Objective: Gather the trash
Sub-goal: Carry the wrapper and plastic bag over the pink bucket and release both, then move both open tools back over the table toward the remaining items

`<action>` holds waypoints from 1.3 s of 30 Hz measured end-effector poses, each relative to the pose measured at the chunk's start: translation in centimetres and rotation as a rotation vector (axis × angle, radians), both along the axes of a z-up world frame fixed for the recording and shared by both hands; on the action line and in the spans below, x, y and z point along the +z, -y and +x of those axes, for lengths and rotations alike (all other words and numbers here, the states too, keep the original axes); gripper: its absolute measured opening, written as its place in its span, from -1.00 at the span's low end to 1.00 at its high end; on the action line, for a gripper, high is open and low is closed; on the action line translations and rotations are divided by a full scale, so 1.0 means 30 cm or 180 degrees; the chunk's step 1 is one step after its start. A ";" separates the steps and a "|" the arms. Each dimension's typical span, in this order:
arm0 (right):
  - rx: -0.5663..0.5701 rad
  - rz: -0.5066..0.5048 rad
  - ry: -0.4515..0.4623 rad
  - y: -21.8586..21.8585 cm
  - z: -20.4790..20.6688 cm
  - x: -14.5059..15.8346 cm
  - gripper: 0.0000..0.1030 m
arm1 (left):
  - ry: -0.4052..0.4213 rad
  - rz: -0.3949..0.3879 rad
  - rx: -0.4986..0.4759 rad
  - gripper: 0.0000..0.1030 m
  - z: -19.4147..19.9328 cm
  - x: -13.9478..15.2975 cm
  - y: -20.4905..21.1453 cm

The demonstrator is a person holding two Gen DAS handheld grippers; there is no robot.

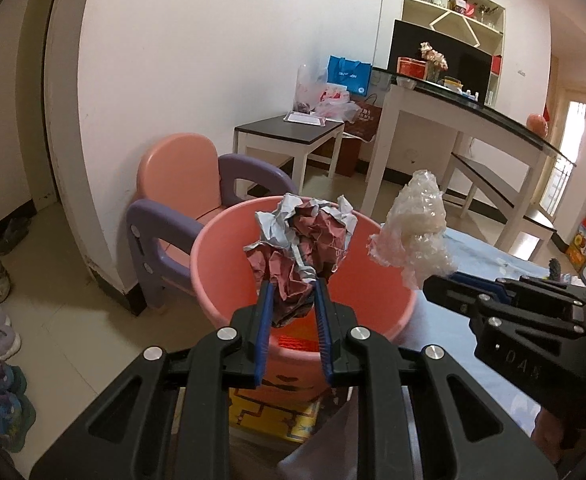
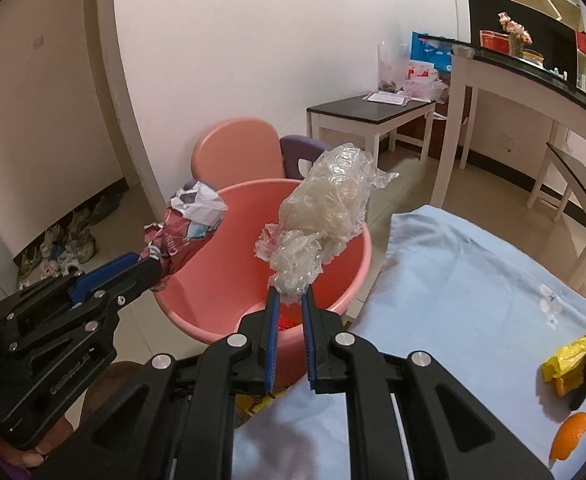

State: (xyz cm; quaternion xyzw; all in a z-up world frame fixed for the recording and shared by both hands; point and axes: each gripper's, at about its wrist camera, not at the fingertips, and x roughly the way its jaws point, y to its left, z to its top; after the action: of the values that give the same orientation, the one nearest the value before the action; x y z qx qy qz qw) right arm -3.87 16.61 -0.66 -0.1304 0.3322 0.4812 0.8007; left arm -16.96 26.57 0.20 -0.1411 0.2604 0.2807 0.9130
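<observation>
Left wrist view: crumpled maroon-and-white paper ball (image 1: 301, 252), light, springy, pinched at its lower end by left gripper (image 1: 293, 284) above round pink plastic bin (image 1: 213, 264). Right gripper (image 2: 291, 292), nearly closed, grips crinkled clear plastic film wad (image 2: 325, 216) by its tail over the bin; likely weightless, slippery, compressible.

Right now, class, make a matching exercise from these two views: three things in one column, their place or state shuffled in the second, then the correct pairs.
Things:
1. crumpled paper
2. clear plastic wrap
3. pink bucket

Places or states:
A. standing on the floor beside the blue cloth
B. clamped in the left gripper
C. clamped in the right gripper

Pairs: 1-B, 2-C, 3-A
</observation>
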 end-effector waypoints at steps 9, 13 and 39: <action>-0.0025 -0.0043 -0.0021 -0.026 0.031 -0.030 -0.79 | -0.0001 -0.0034 0.0006 -0.61 0.026 -0.026 -0.024; -0.0063 -0.0056 -0.0040 -0.029 0.043 -0.043 -0.70 | -0.0017 -0.0056 0.0036 -0.56 0.026 -0.042 -0.035; -0.0318 -0.0020 -0.0224 0.115 0.073 -0.067 -0.06 | -0.0033 -0.0279 -0.0039 -0.14 0.042 -0.033 -0.013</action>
State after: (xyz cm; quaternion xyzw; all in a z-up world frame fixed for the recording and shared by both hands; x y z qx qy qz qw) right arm -1.69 13.16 -2.67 -0.0991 0.3677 0.4439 0.8111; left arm -15.71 26.95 -0.78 -0.1778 0.2781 0.2642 0.9062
